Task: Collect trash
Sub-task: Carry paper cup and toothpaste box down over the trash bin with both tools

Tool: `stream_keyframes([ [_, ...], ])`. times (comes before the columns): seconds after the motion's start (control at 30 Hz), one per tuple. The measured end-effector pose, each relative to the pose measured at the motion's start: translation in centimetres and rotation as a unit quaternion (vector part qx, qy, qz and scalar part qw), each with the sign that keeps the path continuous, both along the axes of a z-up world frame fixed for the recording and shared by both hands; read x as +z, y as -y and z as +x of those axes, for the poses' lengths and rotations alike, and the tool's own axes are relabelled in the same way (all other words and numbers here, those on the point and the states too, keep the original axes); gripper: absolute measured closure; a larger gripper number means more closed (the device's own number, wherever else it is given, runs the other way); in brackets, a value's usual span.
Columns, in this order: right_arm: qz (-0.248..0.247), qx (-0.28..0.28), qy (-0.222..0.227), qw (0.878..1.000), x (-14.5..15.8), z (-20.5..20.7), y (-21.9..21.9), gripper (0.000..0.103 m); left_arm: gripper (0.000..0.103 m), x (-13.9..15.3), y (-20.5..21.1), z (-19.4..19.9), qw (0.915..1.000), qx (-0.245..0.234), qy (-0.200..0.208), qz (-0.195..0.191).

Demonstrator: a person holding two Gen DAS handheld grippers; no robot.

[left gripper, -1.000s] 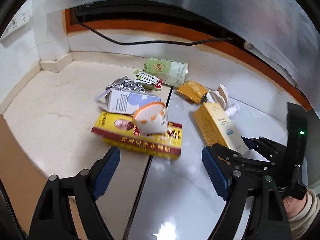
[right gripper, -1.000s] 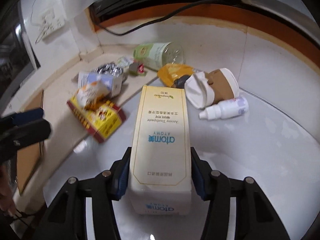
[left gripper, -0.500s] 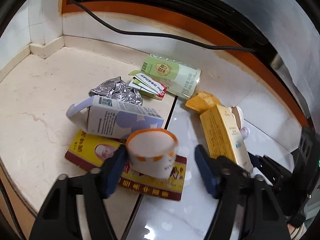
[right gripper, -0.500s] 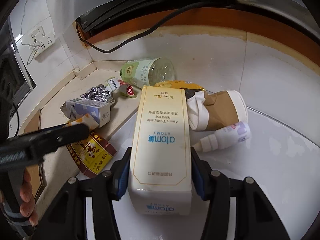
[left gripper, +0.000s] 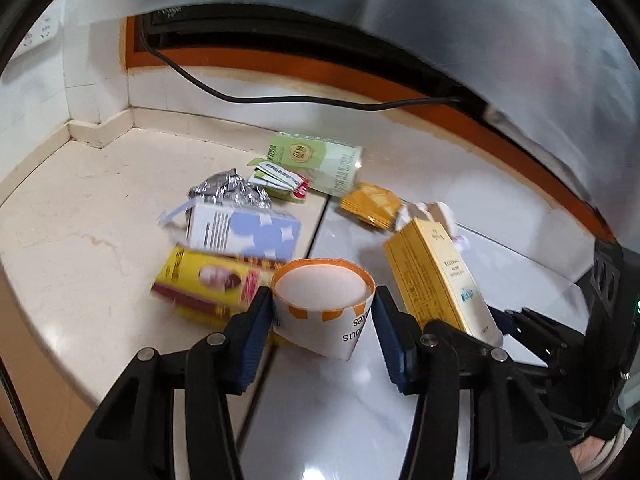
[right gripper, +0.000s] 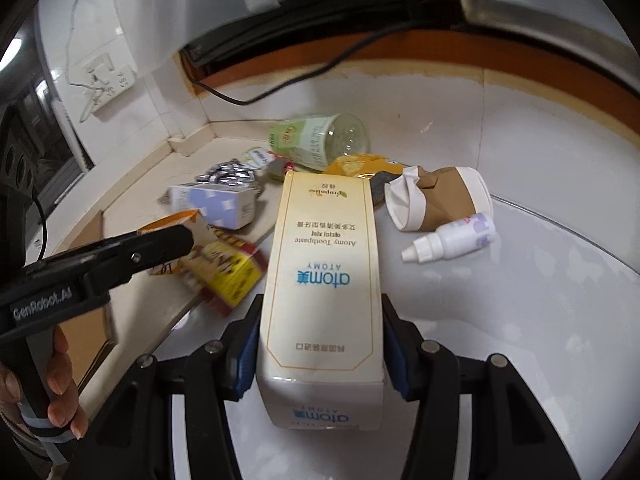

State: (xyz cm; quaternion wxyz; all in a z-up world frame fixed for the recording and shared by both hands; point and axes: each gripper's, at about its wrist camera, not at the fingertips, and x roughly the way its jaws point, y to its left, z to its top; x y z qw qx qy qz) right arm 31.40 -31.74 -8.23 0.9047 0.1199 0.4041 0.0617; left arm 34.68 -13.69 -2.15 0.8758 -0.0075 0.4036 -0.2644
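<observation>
My left gripper (left gripper: 322, 320) is shut on an orange-and-white paper cup (left gripper: 324, 304), held above the counter with its mouth facing the camera. My right gripper (right gripper: 320, 344) is shut on a cream toothpaste box (right gripper: 324, 276), which also shows in the left wrist view (left gripper: 436, 276). The left gripper with the cup shows in the right wrist view (right gripper: 160, 240). On the counter lie a yellow-red box (left gripper: 200, 280), a white-blue carton (left gripper: 240, 232), crumpled foil (left gripper: 228, 192), a green bottle (left gripper: 316, 160), an orange packet (left gripper: 370, 202), a crushed brown cup (right gripper: 436, 196) and a small white dropper bottle (right gripper: 452, 236).
The counter (left gripper: 80, 216) meets tiled walls in a corner at the back left. A black cable (left gripper: 280, 98) runs along the back wall. A wall socket (right gripper: 106, 80) is on the left wall. The counter's front edge (left gripper: 48, 360) is at the lower left.
My left gripper closed in on the paper cup, shut on it and lifted it off the yellow-red box. My right gripper raised the toothpaste box slightly.
</observation>
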Motion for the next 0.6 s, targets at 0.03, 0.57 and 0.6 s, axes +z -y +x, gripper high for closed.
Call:
stream_keyframes([
  [0.03, 0.001, 0.002, 0.003, 1.000, 0.3, -0.6, -0.2, 0.050, 0.054, 0.3, -0.4, -1.0, 1.0000, -0.002, 0.002, -0.002],
  [0.57, 0.020, 0.082, 0.033, 0.996, 2.9, -15.5, -7.5, 0.050, 0.054, -0.3, -9.4, -17.4, 0.9994, 0.006, -0.014, -0.030],
  [0.6, 0.017, 0.089, 0.035, 0.995, 2.9, -16.4, -8.2, 0.050, 0.054, -0.6, -9.9, -18.4, 0.9997, 0.009, -0.006, -0.021],
])
